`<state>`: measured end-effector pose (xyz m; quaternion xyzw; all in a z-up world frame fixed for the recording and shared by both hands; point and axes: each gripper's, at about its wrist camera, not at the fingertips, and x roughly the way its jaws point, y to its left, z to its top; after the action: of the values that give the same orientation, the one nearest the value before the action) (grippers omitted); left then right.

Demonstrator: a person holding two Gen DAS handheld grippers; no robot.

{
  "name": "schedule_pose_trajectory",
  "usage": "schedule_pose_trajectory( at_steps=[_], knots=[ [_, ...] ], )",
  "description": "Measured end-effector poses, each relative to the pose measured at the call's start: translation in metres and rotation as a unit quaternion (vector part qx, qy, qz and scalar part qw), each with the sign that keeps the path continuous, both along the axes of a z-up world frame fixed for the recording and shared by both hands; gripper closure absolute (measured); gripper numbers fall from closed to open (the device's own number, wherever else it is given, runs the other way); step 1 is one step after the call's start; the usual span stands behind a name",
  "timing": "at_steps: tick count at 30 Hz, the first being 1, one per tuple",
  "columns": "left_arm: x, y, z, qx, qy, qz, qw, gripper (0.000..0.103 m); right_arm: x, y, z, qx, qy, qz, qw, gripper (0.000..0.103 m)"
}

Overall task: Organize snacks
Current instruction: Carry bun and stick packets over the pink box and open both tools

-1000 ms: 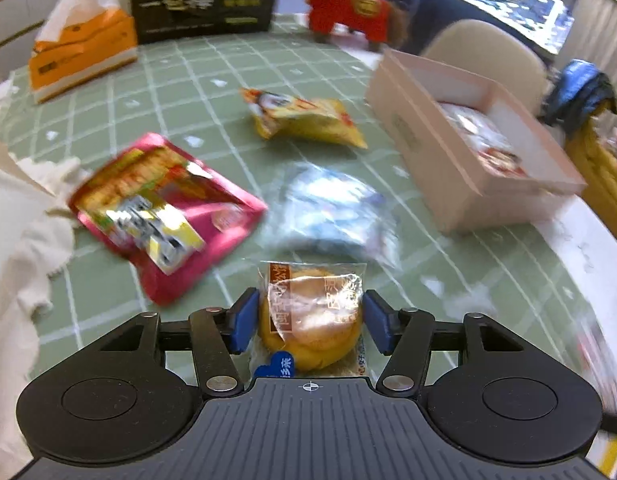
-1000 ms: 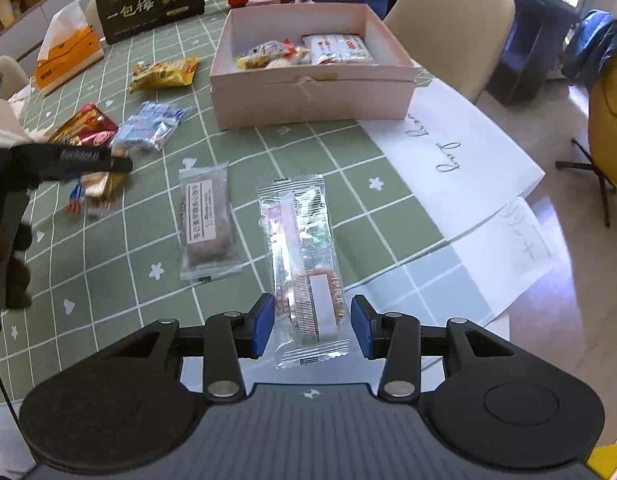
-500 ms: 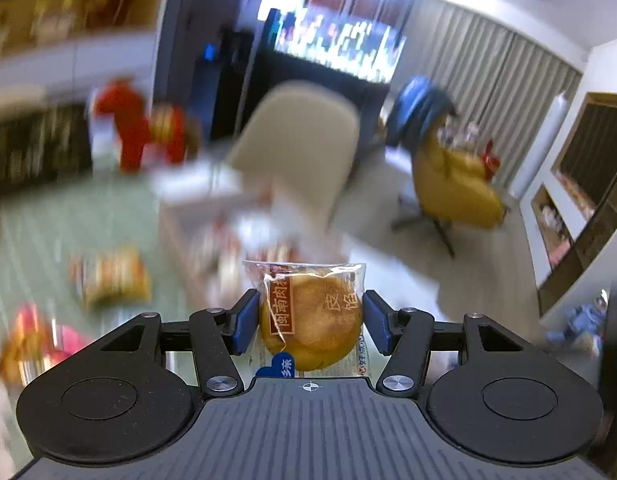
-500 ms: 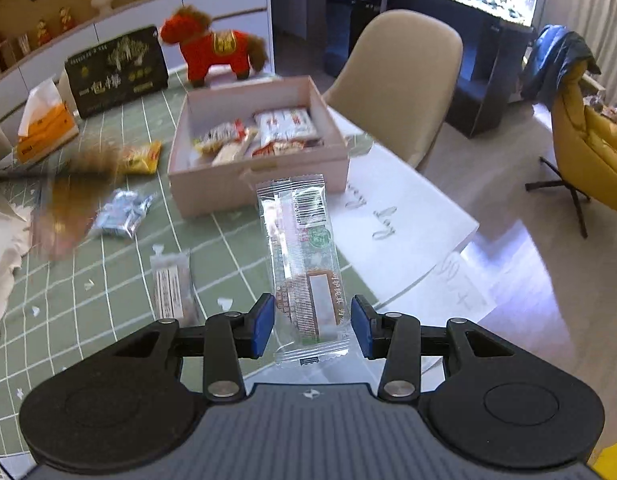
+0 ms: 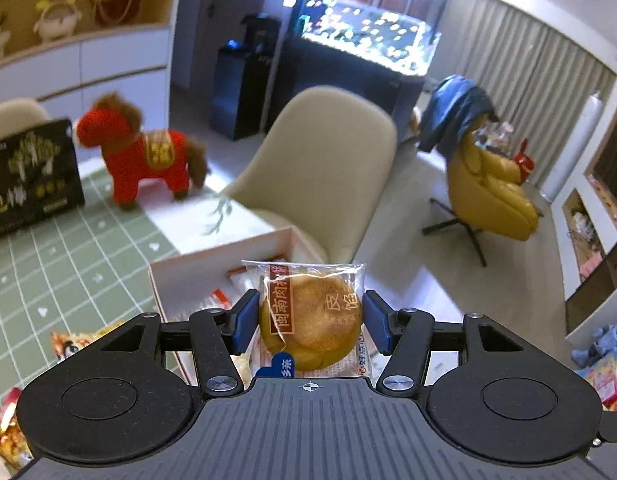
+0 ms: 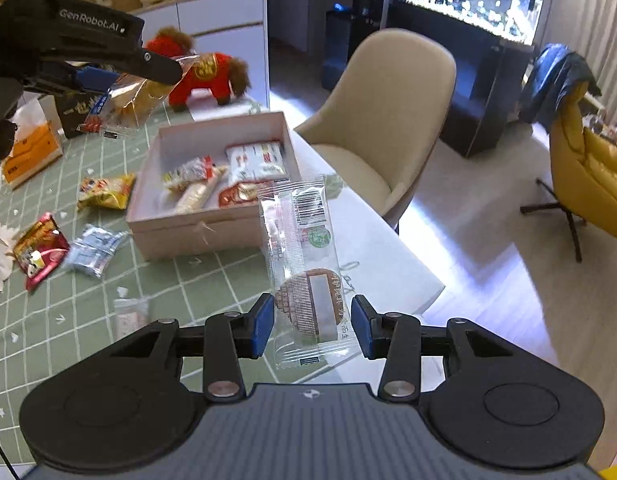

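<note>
The side of the left gripper [image 6: 108, 40], at about ten o'clock in the right wrist view, carries white lettering reading "GenRobot.AI". The wrapped round pastry [image 5: 310, 324] at the centre of the left wrist view bears a brown vertical label with Chinese characters "闽南肉", further characters "皮馅" at three o'clock on its wrapper, and "多亲" on a blue tab at seven o'clock. The black box [image 5: 28, 176] at nine o'clock shows gold Chinese print, too blurred to read. The clear snack bar wrapper [image 6: 304, 264] carries a barcode with unreadable digits.
</note>
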<state>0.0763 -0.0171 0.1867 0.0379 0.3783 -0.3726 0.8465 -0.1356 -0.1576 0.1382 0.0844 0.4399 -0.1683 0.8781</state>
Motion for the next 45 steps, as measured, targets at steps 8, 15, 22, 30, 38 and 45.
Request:
schedule_pose_trajectory(
  at_steps=[8, 15, 22, 30, 38, 45],
  knots=[
    [0.049, -0.021, -0.047, -0.022, 0.06, 0.034, 0.9974, 0.041, 0.028, -0.036, -0.015, 0.014, 0.012, 0.033, 0.999, 0.061],
    [0.057, -0.002, -0.055, -0.049, 0.087, 0.04, 0.9942, 0.044, 0.052, -0.049, -0.042, 0.044, 0.032, 0.15, 0.987, 0.044],
    [0.036, 0.053, -0.074, -0.052, 0.119, 0.11, 0.9855, 0.044, 0.033, -0.05, -0.093, 0.024, 0.117, 0.216, 0.969, 0.04],
    [-0.006, 0.1, -0.101, -0.049, 0.159, 0.143, 0.9757, 0.044, 0.041, -0.06, -0.099, 0.056, 0.09, 0.152, 0.983, 0.054],
    [-0.033, 0.16, -0.104, -0.056, 0.173, 0.191, 0.9646, 0.044, 0.048, -0.043, -0.039, 0.082, 0.044, 0.151, 0.984, 0.07],
    [-0.053, 0.196, -0.111, -0.053, 0.183, 0.221, 0.9565, 0.044, 0.098, -0.042, 0.061, 0.056, -0.088, 0.151, 0.983, 0.065]
  ],
)
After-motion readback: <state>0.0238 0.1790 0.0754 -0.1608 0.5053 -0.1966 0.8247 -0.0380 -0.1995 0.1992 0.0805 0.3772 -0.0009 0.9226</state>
